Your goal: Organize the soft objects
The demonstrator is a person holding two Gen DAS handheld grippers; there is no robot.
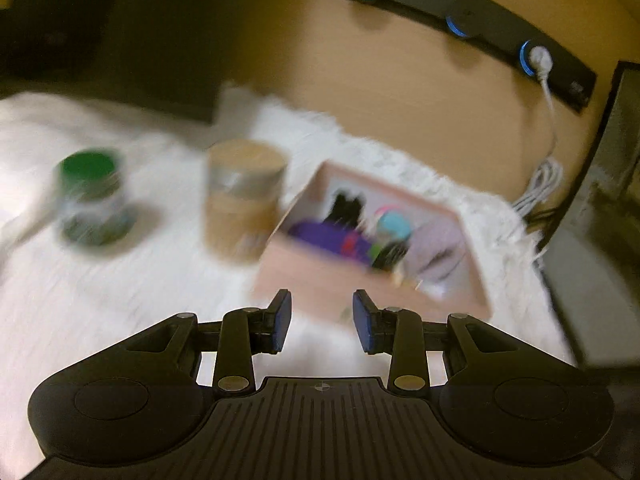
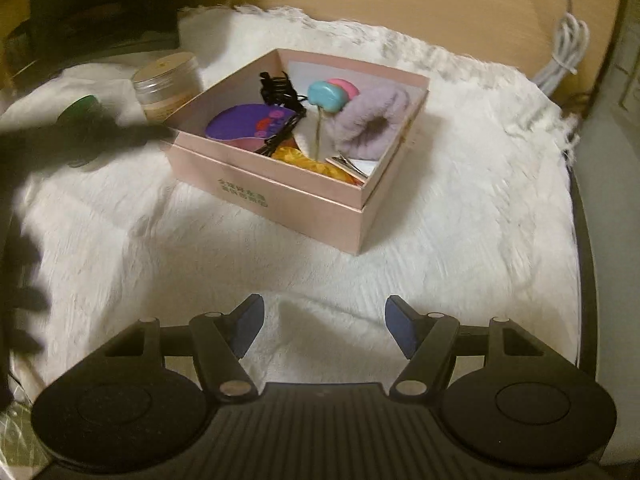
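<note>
The pink box (image 2: pixel 280 184) sits in the middle of the white fluffy blanket (image 2: pixel 460 240), and inside there's one lilac furry scrunchie (image 2: pixel 372 120), one purple pouch-looking thing (image 2: pixel 240 122), one black claw clip (image 2: pixel 276 84) and one teal-and-pink hair pin (image 2: pixel 326 94). Right gripper (image 2: pixel 325 320) is spread wide with nothing in it, left gripper (image 1: pixel 322 320) about half open, also empty. For the next pick I'd drop straight down on the scrunchie and pinch one side of the ring, so the pin beside it doesn't snag. Two jars stand left of the box: one tan-lidded jar (image 2: pixel 168 84), one green-lidded jar (image 1: pixel 90 196).
</note>
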